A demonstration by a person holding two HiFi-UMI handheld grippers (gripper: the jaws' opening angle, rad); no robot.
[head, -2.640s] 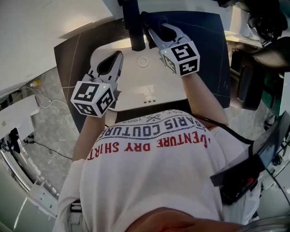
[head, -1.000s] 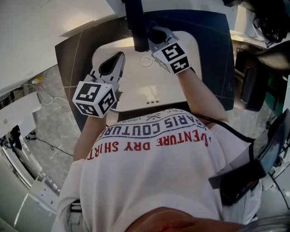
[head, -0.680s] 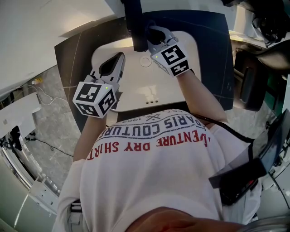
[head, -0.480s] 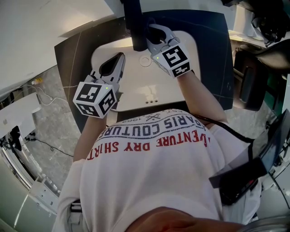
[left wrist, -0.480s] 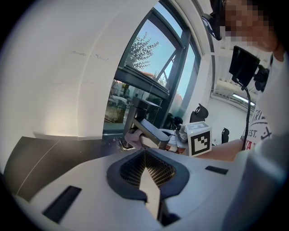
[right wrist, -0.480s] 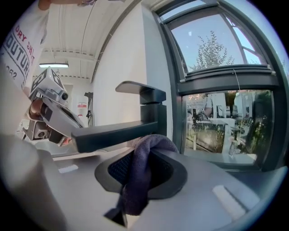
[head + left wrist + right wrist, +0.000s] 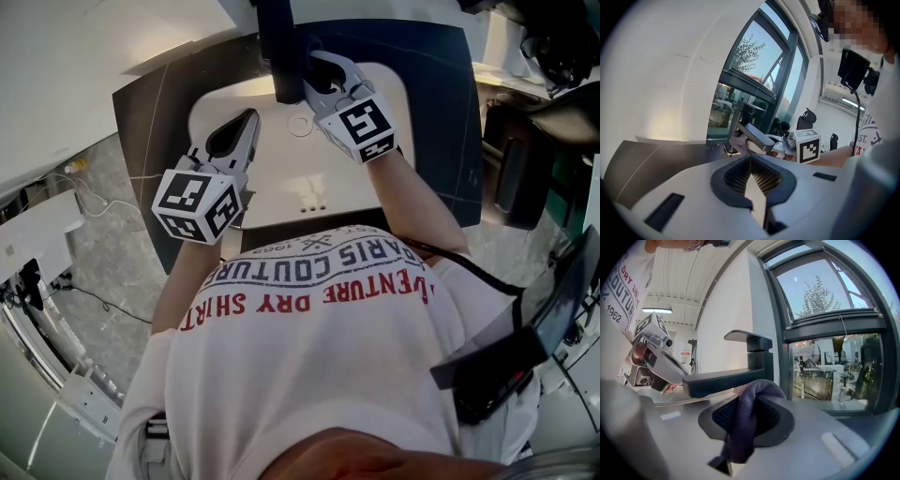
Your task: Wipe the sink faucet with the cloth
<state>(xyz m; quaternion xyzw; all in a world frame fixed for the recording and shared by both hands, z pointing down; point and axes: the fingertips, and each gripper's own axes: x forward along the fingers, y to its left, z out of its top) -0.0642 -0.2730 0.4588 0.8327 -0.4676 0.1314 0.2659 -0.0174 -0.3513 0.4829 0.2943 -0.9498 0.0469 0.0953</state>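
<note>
Seemingly mid-wipe: the right gripper, jaws clamped on the purple cloth, presses it to the black faucet. The left gripper idles over the sink, jaws together, empty.

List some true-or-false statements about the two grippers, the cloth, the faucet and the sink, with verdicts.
1. The right gripper is shut on the purple fabric cloth. True.
2. The left gripper grips the cloth as well. False: its jaws are together on nothing.
3. The cloth is up at the matte black angular faucet. True.
4. The sink basin is black. False: it is white, set in a dark countertop.
5. The left gripper rests on the faucet. False: it is over the basin's left side, apart from the faucet.
</note>
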